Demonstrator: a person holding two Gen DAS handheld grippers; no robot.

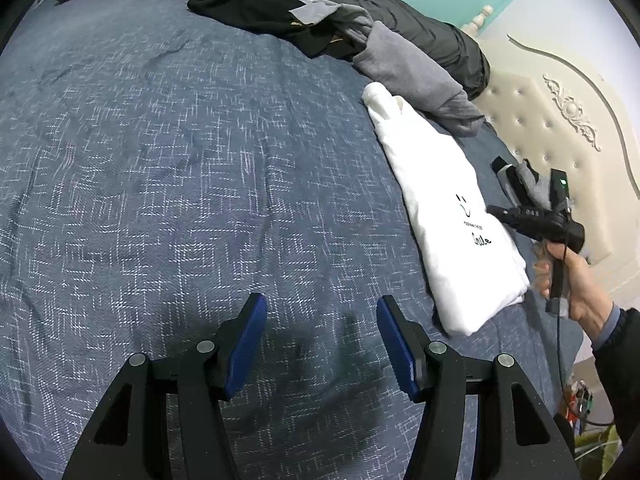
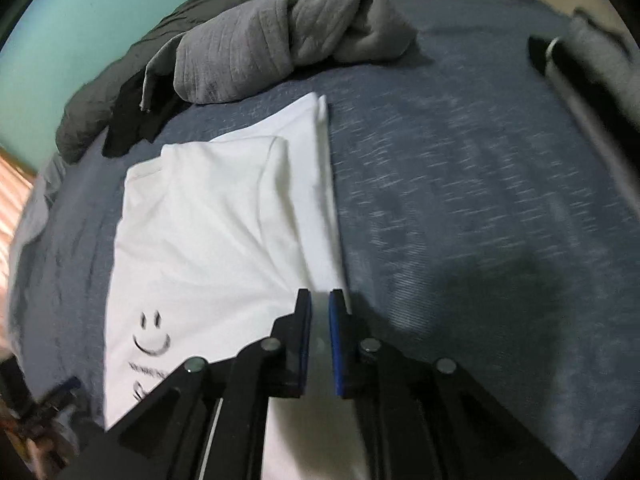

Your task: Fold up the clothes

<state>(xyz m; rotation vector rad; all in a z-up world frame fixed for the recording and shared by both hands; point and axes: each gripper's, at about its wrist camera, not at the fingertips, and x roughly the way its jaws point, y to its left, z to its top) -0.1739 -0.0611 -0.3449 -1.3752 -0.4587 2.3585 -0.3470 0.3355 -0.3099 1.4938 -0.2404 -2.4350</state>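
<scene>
A white T-shirt (image 1: pixel 440 208) with a smiley print lies folded into a long strip on the blue bedspread (image 1: pixel 180 160); it also shows in the right wrist view (image 2: pixel 224 232). My left gripper (image 1: pixel 322 344) is open and empty, low over bare bedspread to the left of the shirt. My right gripper (image 2: pixel 320 328) is over the shirt's near right edge, jaws nearly closed with a narrow gap; whether they pinch the cloth is unclear. The right gripper also shows in the left wrist view (image 1: pixel 532 216), held by a hand.
A grey garment (image 2: pixel 288 36) and a black garment (image 1: pixel 256 4) lie in a pile at the far side. A dark quilt (image 1: pixel 420 24) lies behind them. A cream padded headboard (image 1: pixel 560 120) stands at the right.
</scene>
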